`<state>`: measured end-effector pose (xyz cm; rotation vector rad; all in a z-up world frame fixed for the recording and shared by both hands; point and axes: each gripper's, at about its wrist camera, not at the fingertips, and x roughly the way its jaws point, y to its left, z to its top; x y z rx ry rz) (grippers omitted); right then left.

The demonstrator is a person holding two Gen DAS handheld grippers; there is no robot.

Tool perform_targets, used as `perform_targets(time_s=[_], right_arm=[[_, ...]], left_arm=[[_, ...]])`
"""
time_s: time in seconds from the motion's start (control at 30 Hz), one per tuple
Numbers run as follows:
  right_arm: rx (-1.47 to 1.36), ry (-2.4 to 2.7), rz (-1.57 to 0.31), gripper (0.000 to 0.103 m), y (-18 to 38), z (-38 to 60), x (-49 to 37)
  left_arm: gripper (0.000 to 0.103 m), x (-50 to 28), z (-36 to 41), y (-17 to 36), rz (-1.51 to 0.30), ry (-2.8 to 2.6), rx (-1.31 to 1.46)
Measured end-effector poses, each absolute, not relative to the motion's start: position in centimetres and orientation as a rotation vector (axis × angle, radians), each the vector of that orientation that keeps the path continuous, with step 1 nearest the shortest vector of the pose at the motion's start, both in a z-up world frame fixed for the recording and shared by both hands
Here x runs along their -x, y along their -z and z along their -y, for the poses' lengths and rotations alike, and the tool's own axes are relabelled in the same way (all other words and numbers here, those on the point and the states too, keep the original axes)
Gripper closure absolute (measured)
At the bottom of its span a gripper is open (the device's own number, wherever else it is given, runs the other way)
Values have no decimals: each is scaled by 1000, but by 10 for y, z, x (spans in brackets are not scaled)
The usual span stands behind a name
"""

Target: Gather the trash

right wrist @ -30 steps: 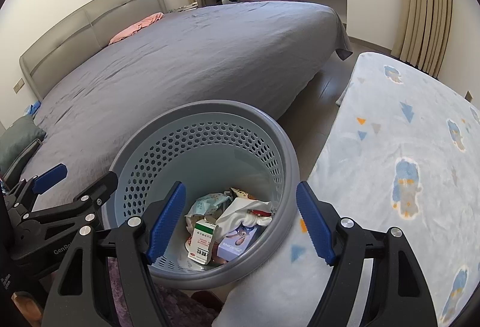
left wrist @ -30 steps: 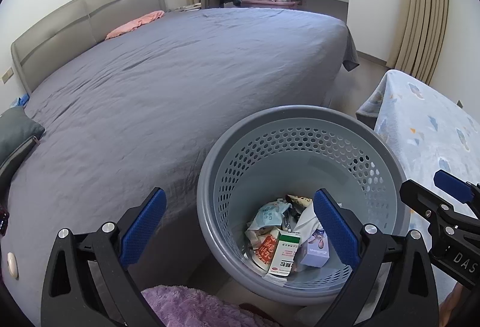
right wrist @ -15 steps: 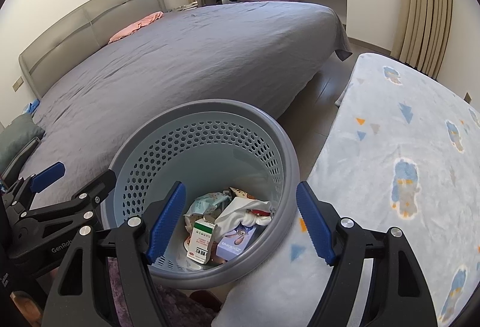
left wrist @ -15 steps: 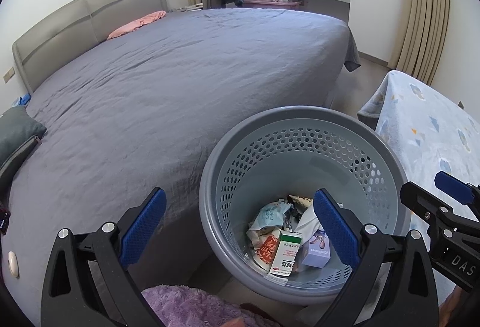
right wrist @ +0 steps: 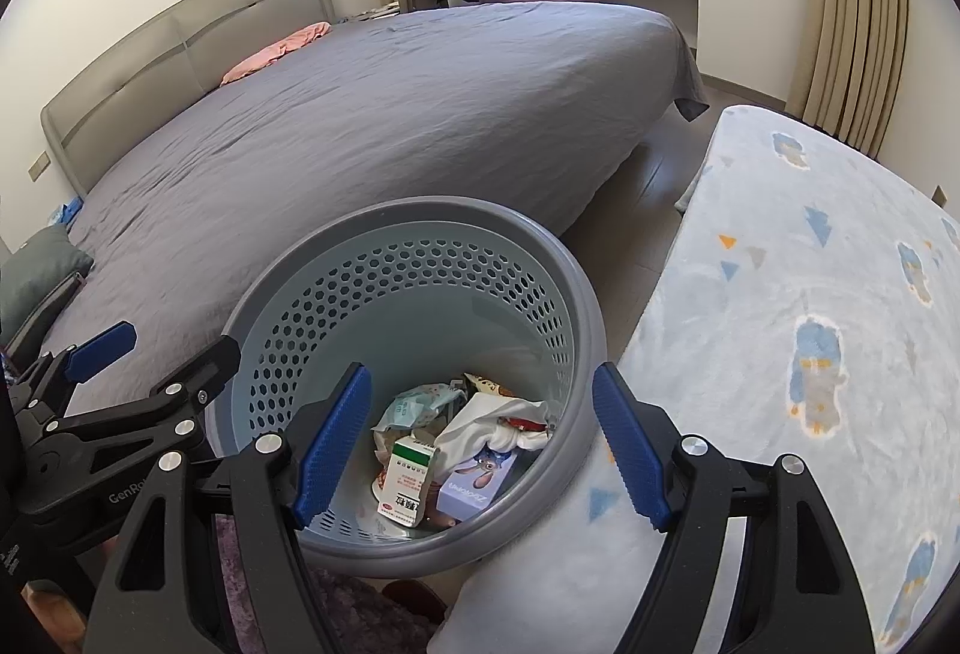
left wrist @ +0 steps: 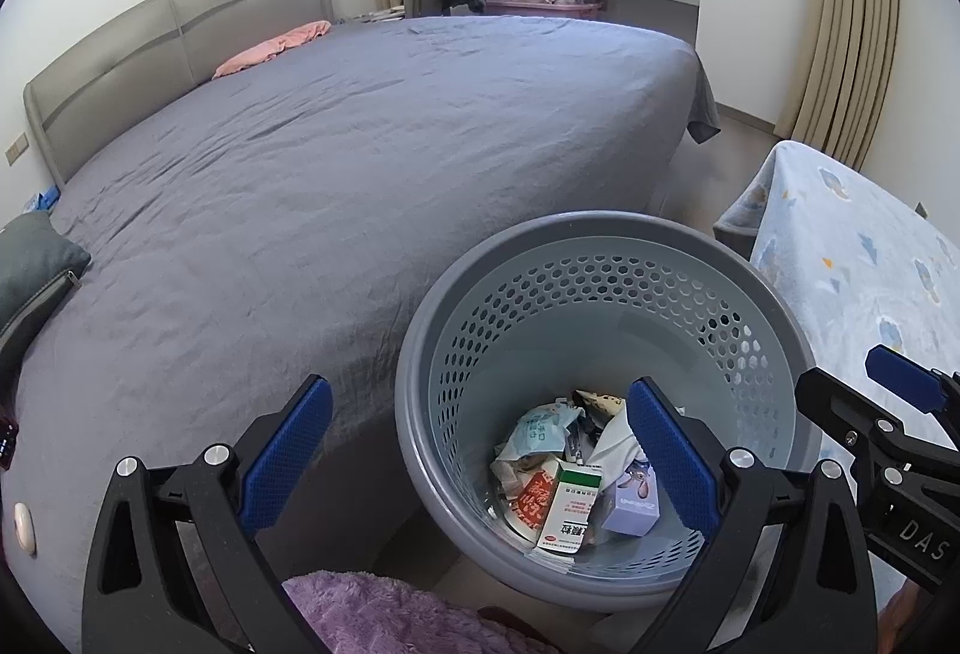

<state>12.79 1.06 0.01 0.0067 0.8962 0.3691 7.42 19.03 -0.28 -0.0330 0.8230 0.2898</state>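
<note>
Both grippers, left gripper (left wrist: pixel 477 459) and right gripper (right wrist: pixel 480 450), hang with jaws wide apart and empty above the grey basket (left wrist: pixel 600 234), where the trash (left wrist: pixel 570 480) lies. Collecting seems finished; perhaps next they search elsewhere.

Purple rug (left wrist: pixel 384 618) cut by bottom edge; basket (left wrist: pixel 420 450) floor hidden under trash (left wrist: pixel 570 480); box print unreadable.

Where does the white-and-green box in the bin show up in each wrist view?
Left wrist: box low, right of centre, at the bin's bottom.
Right wrist: box low, left of centre, just right of the gripper's left pad.
Shared landmark: the lilac carton beside it.
</note>
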Motion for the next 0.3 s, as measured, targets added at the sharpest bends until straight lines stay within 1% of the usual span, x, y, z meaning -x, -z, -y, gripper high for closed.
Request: perform_targets(time_s=[0.3], right_arm=[[-8,-369,-896,30,0,-11,-127]], left_arm=[[6,-74,-188,2,-821,-293,31]])
